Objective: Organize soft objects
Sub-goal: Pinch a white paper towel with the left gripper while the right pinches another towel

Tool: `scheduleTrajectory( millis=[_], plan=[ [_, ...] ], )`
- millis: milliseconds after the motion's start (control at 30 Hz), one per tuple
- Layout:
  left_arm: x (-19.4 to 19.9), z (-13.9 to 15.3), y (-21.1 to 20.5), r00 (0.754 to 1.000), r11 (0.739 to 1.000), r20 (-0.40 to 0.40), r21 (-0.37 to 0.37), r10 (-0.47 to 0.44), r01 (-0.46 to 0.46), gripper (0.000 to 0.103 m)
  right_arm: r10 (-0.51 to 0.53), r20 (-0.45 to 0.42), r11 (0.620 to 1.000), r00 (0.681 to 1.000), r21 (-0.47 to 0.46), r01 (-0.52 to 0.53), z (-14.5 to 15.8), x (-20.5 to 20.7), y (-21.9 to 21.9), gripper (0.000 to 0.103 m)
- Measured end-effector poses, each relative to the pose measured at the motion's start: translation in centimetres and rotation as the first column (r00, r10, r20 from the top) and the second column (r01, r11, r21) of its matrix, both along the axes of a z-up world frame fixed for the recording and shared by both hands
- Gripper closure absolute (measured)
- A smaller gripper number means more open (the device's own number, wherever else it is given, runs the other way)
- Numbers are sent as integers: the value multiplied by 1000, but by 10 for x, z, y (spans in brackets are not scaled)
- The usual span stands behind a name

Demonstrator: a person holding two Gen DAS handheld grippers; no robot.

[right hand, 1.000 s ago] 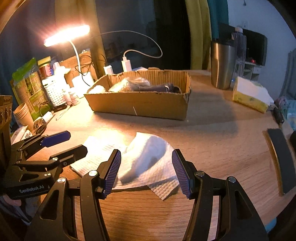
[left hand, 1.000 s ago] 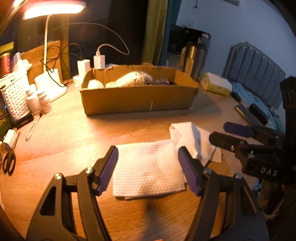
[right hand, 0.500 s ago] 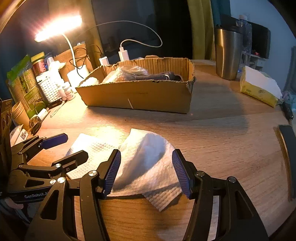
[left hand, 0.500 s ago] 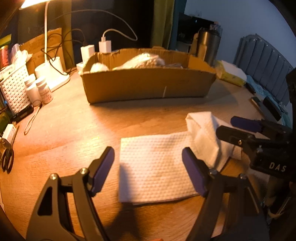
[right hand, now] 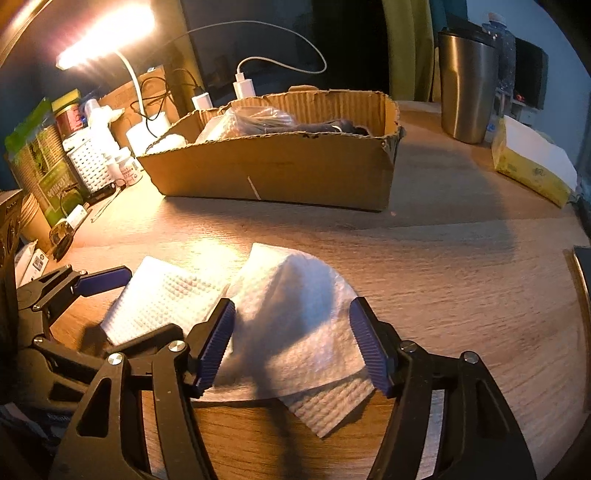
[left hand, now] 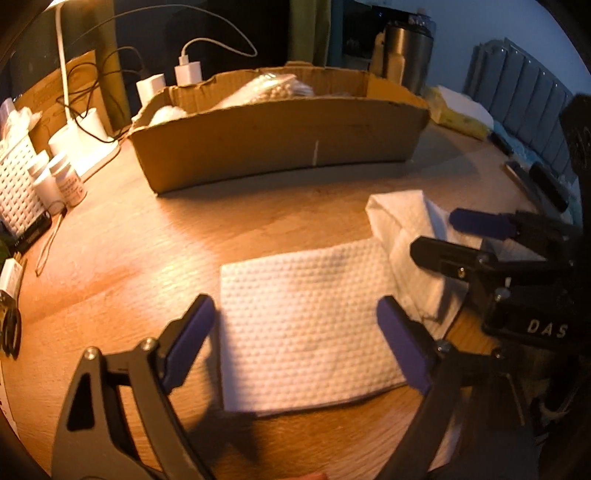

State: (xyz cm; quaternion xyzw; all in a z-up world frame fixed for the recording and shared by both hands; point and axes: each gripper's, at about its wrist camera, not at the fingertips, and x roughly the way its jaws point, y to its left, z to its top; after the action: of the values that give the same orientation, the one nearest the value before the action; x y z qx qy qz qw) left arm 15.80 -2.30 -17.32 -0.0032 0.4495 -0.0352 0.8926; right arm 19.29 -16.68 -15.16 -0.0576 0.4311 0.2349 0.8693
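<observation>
**Warm lamp light, dark corners**

A desk lamp (right hand: 105, 40) at the upper left is the main source, its bar blown out to white glare. It throws an orange pool across the bench (right hand: 443, 266); the far right turns dim and bluish. The cardboard box (right hand: 280, 170) casts a long shadow toward the right. Fisheye bending curves every edge, and black corners frame both views. Detail is slightly soft.

Two white paper towels lie on the table: a flat one (left hand: 306, 325) between the left gripper's (left hand: 295, 343) fingers, a rumpled one (right hand: 295, 321) between the right gripper's (right hand: 295, 347). Beyond both grippers stands one cardboard box (left hand: 280, 144). Past it are two white chargers (left hand: 188, 72), one steel tumbler (right hand: 467, 88) and one lit desk lamp (right hand: 107, 35); two small white bottles (left hand: 68, 181) stand left of the box.
</observation>
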Motion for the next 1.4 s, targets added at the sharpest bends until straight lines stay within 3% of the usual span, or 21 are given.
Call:
scheduleTrajectory(
  millis=[300, 500, 567, 633, 867, 1033, 1133, 1400],
  plan=[
    [0, 0, -1, 1000, 1000, 1, 4, -2, 2, 14, 9, 22, 999, 1000, -48, -8, -2, -1, 7, 34],
    [-3, 2, -2, 1000, 1000, 18, -2, -6, 6, 35, 29, 42, 995, 999, -97, -24, -3, -4, 9, 40],
    [-4, 3, -1, 1000, 1000, 23, -5, 0, 0, 50, 30, 44, 995, 999, -94, -26, -3, -4, 7, 44],
    [-6, 4, 0, 1000, 1000, 31, -11, 2, -1, 57, 28, 48, 995, 998, -93, -24, -2, -4, 3, 54],
    [-9, 5, -4, 999, 999, 37, -22, -23, 23, 77, 27, 53, 996, 998, -87, -23, -2, -6, -3, 65],
    [-12, 6, -5, 999, 999, 38, -28, -28, 29, 81, 23, 41, 998, 999, -60, -21, -1, -7, -8, 83],
    [-13, 6, -5, 999, 999, 39, -28, -30, 31, 82, 28, 32, 999, 999, -44, -27, -1, -7, -10, 88],
    [-21, 11, -4, 998, 999, 54, -44, -28, 30, 82, 30, 32, 999, 999, -29, -29, 2, -14, -13, 90]
  ],
)
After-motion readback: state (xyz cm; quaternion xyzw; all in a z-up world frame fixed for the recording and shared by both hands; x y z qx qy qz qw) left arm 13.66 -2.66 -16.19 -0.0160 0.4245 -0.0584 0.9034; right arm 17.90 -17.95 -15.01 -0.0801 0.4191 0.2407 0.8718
